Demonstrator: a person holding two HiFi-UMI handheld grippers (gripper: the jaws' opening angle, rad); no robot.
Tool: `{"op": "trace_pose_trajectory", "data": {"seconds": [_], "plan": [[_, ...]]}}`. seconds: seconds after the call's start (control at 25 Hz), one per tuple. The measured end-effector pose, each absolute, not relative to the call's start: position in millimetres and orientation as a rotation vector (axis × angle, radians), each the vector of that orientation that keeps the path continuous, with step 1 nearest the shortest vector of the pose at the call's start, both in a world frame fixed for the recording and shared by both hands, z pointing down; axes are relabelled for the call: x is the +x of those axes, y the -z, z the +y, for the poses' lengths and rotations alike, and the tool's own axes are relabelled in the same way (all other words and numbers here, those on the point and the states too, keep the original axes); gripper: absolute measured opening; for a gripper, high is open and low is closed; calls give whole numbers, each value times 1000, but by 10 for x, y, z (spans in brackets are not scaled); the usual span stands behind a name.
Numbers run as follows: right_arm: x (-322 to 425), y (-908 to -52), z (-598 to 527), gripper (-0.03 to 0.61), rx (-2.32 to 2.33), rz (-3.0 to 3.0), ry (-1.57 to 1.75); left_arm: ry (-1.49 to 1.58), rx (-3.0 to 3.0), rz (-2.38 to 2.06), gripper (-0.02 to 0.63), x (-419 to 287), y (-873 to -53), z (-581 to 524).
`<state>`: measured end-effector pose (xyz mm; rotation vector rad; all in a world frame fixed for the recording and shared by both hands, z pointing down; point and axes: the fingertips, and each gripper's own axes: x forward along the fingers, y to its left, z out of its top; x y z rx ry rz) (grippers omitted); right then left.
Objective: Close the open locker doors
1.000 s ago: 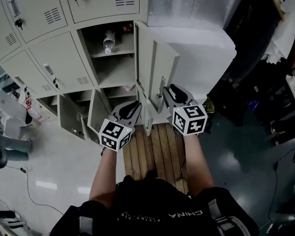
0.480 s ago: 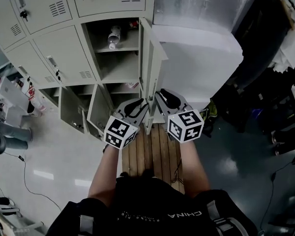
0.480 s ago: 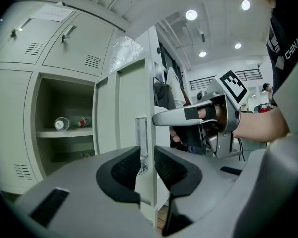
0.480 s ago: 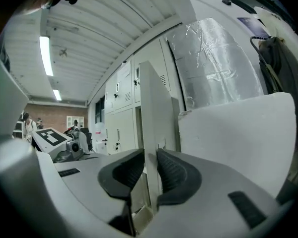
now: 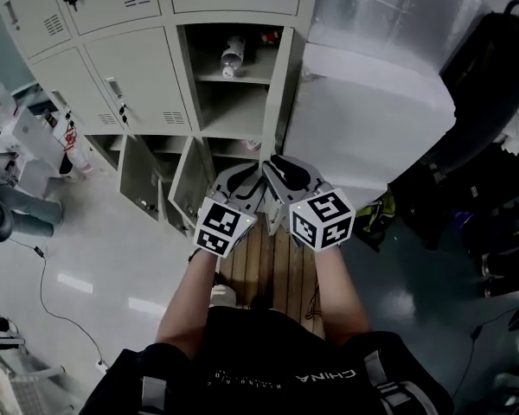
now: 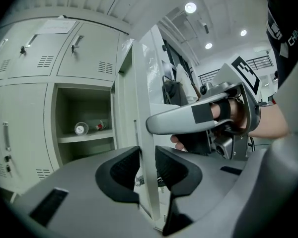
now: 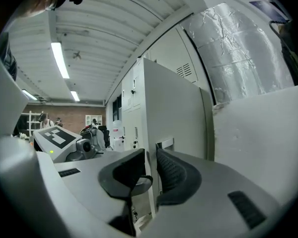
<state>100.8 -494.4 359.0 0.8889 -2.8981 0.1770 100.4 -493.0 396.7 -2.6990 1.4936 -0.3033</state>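
Pinching the open locker door [image 6: 142, 103] at twelve o'clock, we hold its edge clamped in both sets of jaws — left gripper [image 5: 247, 180] and right gripper [image 5: 275, 168] side by side.

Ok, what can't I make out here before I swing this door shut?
- Head view: the bodies of the left tool and right tool hide their grip on the locker door.
- Head view: the lower open doors screen most of those compartments' insides.
- Right gripper view: the locker door blocks the shelves and hinge.
- Both views of the bottle: label too small to read.
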Motion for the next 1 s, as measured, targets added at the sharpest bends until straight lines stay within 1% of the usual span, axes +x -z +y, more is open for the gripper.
{"op": "trace_pose_trajectory", "data": {"seconds": [0.32, 0.52, 1.0], "plan": [[502, -3634, -5042, 97, 728, -2910, -150, 280, -2668, 1586, 91, 411, -3973, -5049], [279, -3722, -5271, 81, 706, -2874, -154, 280, -2668, 1616, 91, 87, -3965, -5164], [-367, -3728, -5469, 75, 443, -2878, -148, 282, -2696, 1574, 91, -418, -3974, -5453]]}}
